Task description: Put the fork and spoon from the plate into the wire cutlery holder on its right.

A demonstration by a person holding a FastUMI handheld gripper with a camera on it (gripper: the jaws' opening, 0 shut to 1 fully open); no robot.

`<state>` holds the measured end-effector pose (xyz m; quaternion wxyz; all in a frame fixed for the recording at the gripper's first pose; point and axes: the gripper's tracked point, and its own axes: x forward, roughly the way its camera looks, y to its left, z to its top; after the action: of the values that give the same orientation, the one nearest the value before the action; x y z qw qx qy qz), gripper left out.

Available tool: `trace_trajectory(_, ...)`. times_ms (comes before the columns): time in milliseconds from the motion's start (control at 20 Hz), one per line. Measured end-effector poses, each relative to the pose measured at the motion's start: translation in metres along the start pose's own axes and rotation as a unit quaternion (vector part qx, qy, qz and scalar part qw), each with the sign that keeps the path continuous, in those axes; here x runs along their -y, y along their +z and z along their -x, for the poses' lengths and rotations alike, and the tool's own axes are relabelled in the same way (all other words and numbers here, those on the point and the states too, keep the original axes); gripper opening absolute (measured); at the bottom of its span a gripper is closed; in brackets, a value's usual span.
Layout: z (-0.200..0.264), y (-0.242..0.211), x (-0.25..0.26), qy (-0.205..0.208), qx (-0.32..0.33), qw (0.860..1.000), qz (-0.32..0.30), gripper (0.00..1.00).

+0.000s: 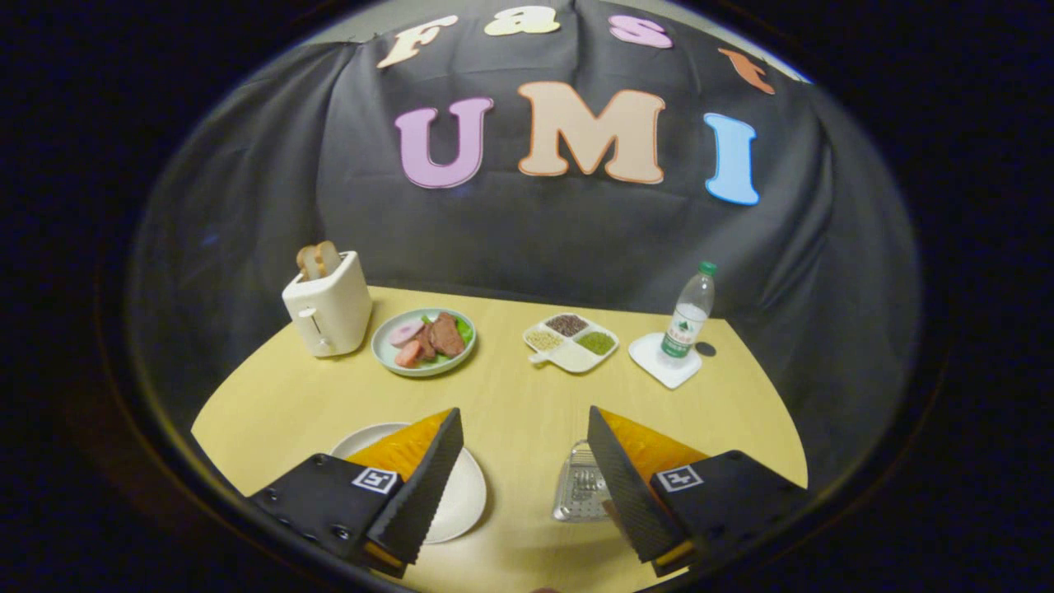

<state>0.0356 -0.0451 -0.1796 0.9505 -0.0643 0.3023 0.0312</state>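
Gripper (524, 424) fingers wide apart, nothing between them, just bare table (519, 412) in the gap. Plate (461, 494) sits under and just beyond the left finger, mostly covered by it; the visible rim and part of its face look bare, and I can't make out fork or spoon on it from here. Wire holder (579, 490) sits right of the gap, tucked against the inner edge of the right finger, which hides part of it; can't tell what's inside. Beyond the fingers, well apart from both: a dish (424, 342) with sliced meat and greens ahead of the left finger, a toaster (328, 306) with bread sticking out of the slots left of that dish. Ahead of the right finger, a divided tray (571, 341) with grains in its compartments, then further right a bottle (690, 313) upright on a coaster (663, 360).
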Motion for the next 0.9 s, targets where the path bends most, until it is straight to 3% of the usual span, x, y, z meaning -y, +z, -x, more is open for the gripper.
trace_trajectory(300,-0.001,-0.005,-0.046,0.023,0.009,1.0,0.001,0.97)
trace_trajectory(900,-0.023,-0.068,-0.133,0.073,-0.049,0.996,0.003,0.97)
